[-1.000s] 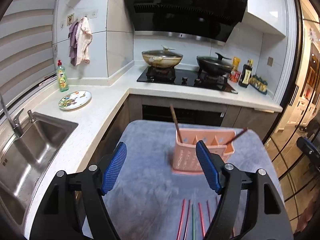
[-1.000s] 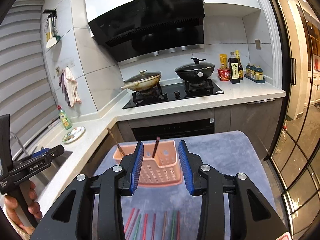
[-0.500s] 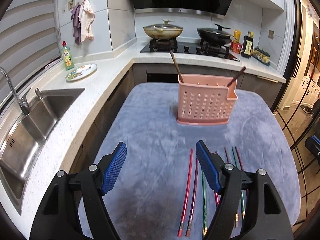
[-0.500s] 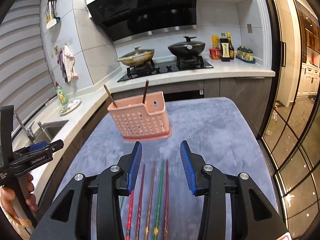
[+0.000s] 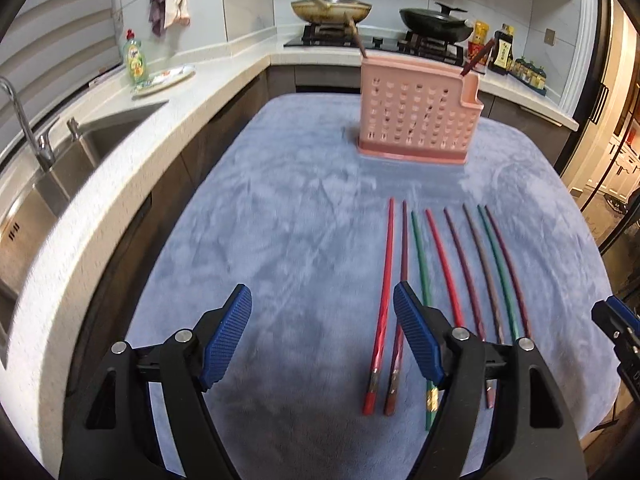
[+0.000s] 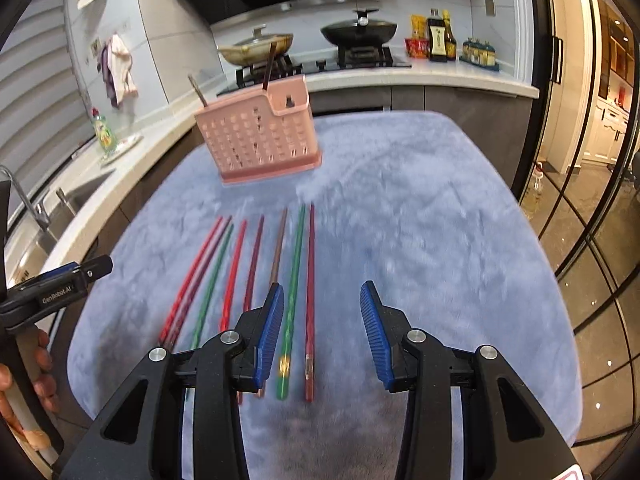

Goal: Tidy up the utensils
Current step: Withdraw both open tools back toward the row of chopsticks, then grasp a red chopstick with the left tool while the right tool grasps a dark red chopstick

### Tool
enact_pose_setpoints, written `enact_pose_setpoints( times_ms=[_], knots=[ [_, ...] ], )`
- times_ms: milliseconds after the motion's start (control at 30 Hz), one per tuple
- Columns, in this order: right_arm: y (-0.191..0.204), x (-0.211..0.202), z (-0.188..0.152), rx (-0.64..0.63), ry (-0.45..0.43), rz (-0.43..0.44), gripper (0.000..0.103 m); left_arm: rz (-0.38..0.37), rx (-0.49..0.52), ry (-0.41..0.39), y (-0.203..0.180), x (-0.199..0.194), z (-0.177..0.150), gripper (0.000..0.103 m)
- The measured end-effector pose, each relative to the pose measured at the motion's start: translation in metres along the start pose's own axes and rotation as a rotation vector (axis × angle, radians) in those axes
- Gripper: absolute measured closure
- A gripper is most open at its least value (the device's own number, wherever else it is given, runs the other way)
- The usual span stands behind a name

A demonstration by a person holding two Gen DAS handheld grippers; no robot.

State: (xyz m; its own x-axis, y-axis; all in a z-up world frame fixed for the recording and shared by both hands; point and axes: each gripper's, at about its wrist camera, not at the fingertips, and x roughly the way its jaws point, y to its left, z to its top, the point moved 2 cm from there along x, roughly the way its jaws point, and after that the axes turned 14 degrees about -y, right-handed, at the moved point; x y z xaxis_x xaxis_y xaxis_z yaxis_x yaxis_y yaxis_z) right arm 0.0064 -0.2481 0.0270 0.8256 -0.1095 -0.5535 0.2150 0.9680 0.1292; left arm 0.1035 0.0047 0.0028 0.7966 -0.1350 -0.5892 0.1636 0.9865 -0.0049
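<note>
A pink perforated utensil holder (image 5: 418, 114) stands at the far side of a blue-grey cloth, with two chopsticks sticking out of it; it also shows in the right wrist view (image 6: 260, 136). Several red, green and brown chopsticks (image 5: 440, 272) lie in a row on the cloth, also seen in the right wrist view (image 6: 256, 276). My left gripper (image 5: 322, 328) is open and empty above the cloth, left of the row. My right gripper (image 6: 322, 320) is open and empty above the right end of the row.
The blue-grey cloth (image 5: 280, 220) covers the table. A counter with a sink (image 5: 60, 168), dish soap (image 5: 134, 56) and a plate runs along the left. A stove with two pans (image 5: 332, 8) is behind. Glass doors (image 6: 592, 200) stand to the right.
Both grippers have tilted down and drawn back, so the row of chopsticks now lies in full view. The right gripper's jaws have opened wider. Nothing has been taken hold of.
</note>
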Motion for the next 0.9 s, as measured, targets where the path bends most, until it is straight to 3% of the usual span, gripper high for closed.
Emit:
enact_pose_setpoints(
  times_ms=[333, 900],
  knots=[
    [0.009, 0.019, -0.042, -0.041, 0.075, 0.011, 0.069, 0.006, -0.001, 0.042, 0.003, 0.01, -0.045, 0.033],
    [0.009, 0.041, -0.067, -0.044, 0.143, 0.018, 0.09, -0.049, 0.013, 0.091, -0.008, 0.023, -0.069, 0.033]
  ],
)
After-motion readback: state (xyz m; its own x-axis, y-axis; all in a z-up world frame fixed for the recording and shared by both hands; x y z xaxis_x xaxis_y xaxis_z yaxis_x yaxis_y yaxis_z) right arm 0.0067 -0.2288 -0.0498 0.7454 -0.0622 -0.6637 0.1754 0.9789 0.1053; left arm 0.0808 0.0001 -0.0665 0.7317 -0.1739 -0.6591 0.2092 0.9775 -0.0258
